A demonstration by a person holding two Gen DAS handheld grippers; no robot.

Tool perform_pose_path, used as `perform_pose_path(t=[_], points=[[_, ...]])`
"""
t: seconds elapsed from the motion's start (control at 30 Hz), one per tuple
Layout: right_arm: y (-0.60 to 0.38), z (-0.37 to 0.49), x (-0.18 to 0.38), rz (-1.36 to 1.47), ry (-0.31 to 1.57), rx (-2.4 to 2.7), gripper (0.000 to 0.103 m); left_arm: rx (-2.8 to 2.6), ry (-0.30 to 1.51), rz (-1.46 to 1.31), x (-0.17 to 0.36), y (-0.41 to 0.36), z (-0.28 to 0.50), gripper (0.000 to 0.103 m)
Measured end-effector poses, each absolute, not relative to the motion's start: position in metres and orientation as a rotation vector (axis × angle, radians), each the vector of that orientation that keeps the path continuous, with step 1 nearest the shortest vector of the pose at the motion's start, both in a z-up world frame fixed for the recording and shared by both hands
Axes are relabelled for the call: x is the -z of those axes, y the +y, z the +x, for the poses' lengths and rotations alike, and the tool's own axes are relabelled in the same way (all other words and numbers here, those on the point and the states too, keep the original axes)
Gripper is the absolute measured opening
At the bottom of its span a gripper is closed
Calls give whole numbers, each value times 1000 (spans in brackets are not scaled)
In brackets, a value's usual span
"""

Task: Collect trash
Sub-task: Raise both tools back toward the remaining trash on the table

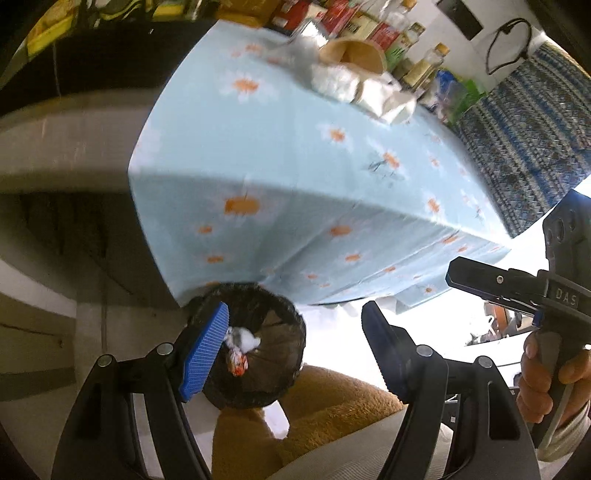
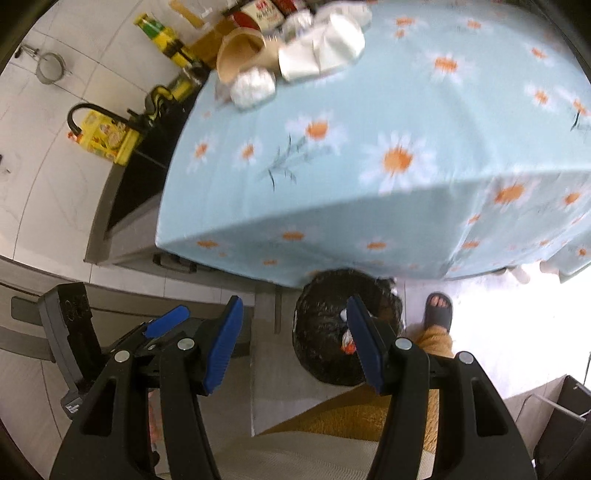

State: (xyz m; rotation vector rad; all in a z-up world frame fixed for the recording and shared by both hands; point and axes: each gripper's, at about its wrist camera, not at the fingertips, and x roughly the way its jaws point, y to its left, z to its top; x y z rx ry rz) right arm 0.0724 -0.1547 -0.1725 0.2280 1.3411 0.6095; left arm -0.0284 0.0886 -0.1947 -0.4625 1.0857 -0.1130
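Observation:
A small bin lined with a black bag (image 1: 273, 332) stands on the floor by the table's near corner, holding a white crumpled tissue (image 1: 245, 339) and an orange-and-white wrapper (image 1: 238, 365). My left gripper (image 1: 295, 350) hangs open above it with nothing between its blue pads. In the right wrist view my right gripper (image 2: 293, 343) is also open and empty above the same bin (image 2: 321, 325). On the far part of the table lie a tipped brown paper cup (image 2: 240, 51), a foil ball (image 2: 255, 86) and crumpled white paper (image 2: 321, 48).
The table wears a light blue daisy cloth (image 2: 369, 110). Bottles and packets (image 1: 369, 22) crowd its far edge. A dark counter with yellow packs (image 2: 107, 136) stands to the left. The person's sandalled foot (image 2: 437, 310) is beside the bin, and a patterned fabric (image 1: 524, 147) lies to the right.

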Motion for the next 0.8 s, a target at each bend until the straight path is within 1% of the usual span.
perform_pose_path(t=[0.07, 0.2, 0.27, 0.6, 0.67, 0.73, 0.8], points=[[-159, 78, 161, 222, 1309, -607, 62, 118, 1068, -451, 186, 88, -24, 72], [-164, 93, 145, 225, 1269, -609, 62, 128, 1033, -426, 166, 85, -9, 72], [-167, 105, 138, 222, 1244, -615, 64, 126, 1015, -418, 157, 83, 0, 72], [-181, 174, 124, 225, 1166, -660, 66, 83, 947, -379, 122, 71, 46, 72], [-180, 191, 122, 208, 1141, -695, 71, 68, 929, -378, 117, 71, 52, 72], [-180, 205, 120, 194, 1111, -716, 71, 46, 919, -392, 113, 72, 60, 72], [-179, 221, 120, 186, 1094, -741, 78, 26, 911, -410, 110, 73, 67, 72]])
